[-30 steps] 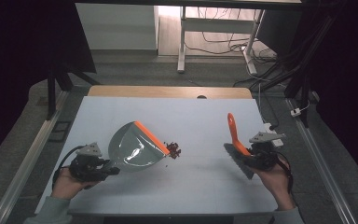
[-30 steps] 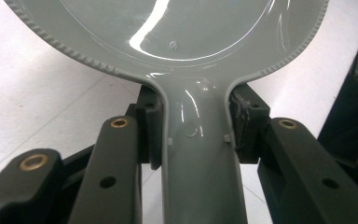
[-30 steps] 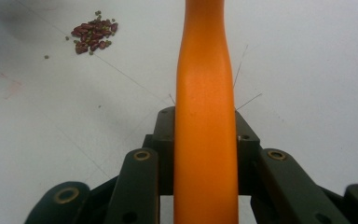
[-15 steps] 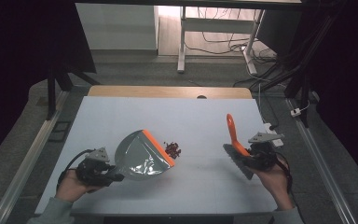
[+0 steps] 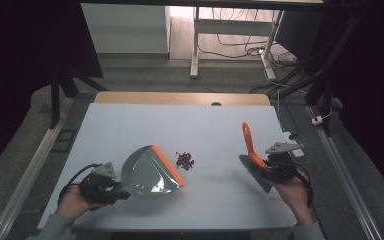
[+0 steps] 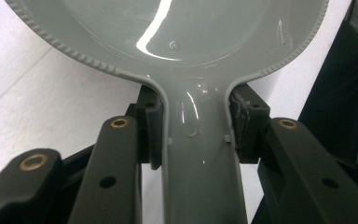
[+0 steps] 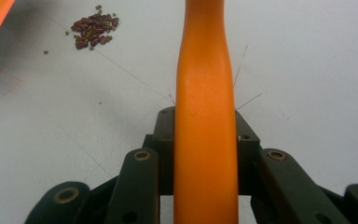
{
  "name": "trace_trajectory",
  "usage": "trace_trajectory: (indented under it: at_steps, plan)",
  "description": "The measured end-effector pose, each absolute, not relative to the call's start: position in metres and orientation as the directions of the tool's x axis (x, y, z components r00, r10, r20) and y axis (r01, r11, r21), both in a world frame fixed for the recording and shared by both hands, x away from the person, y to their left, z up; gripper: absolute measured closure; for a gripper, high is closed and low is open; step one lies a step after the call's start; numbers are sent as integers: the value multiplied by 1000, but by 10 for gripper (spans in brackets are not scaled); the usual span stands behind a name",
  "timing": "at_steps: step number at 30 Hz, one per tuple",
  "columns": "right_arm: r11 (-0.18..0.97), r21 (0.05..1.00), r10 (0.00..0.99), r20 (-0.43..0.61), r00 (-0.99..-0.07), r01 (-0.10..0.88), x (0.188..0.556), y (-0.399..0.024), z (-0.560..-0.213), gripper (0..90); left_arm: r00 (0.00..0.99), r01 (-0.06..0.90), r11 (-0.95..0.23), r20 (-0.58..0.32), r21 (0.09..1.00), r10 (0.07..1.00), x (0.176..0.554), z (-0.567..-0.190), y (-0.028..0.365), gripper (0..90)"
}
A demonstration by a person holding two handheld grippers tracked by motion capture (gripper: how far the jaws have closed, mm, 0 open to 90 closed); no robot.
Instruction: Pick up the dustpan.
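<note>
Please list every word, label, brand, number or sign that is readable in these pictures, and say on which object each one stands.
There are none: no readable text on the grey plastic dustpan with the orange rubber lip, the orange-handled brush, the white tabletop or the pile of dark red beans.

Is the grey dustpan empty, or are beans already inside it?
Empty: the dustpan shows a bare grey inside, and the beans lie on the table beside its orange edge.

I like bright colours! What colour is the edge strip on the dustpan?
Orange: the dustpan is grey with an orange front lip, clearest in the high view.
</note>
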State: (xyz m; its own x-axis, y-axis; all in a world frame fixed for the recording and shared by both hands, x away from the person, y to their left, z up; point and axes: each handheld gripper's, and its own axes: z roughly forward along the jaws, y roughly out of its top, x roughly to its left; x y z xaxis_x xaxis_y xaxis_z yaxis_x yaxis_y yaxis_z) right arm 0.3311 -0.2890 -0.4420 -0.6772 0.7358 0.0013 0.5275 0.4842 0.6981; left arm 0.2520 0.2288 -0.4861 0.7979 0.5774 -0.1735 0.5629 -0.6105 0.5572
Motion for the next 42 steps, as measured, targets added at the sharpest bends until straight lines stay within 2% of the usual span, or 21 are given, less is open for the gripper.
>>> trace_trajectory:
  at_steps: [10, 19, 42]
  plan:
    - [483, 695, 738, 5, -675, 533, 332, -289, -443, 709, 787, 579, -623, -161, 526, 595, 251, -489, 239, 613]
    - [487, 691, 736, 6, -677, 535, 332, -288, -444, 709, 808, 566, -669, -161, 482, 567, 253, -496, 225, 613]
    - [501, 696, 722, -8, -692, 515, 333, -283, -442, 709, 803, 585, -676, -204, 449, 559, 261, -506, 208, 614]
